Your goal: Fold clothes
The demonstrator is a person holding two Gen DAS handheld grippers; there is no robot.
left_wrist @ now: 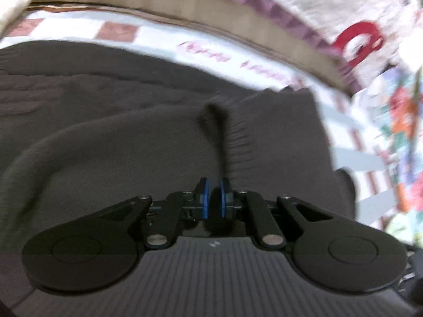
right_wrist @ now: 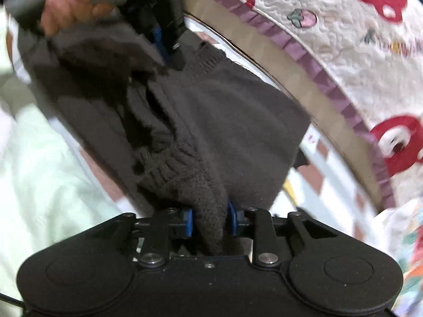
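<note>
A dark grey-brown knit garment (left_wrist: 111, 121) lies spread over a patterned bed sheet (left_wrist: 158, 37). My left gripper (left_wrist: 214, 198) is shut on a thin raised ridge of its fabric, blue pads nearly together. In the right wrist view the same garment (right_wrist: 224, 111) hangs bunched and lifted. My right gripper (right_wrist: 210, 220) is shut on a thick ribbed fold that fills the gap between its blue pads (right_wrist: 188, 222). The left gripper (right_wrist: 164, 39) shows at the upper left, held by a person's hand (right_wrist: 71, 8), gripping the garment's far edge.
A white quilt (right_wrist: 343, 39) with red prints and a purple ruffled border hangs along the far side, above a tan board (left_wrist: 158, 2). Floral fabric (left_wrist: 401, 111) lies at the right. Pale bedding (right_wrist: 39, 171) lies at the left of the right wrist view.
</note>
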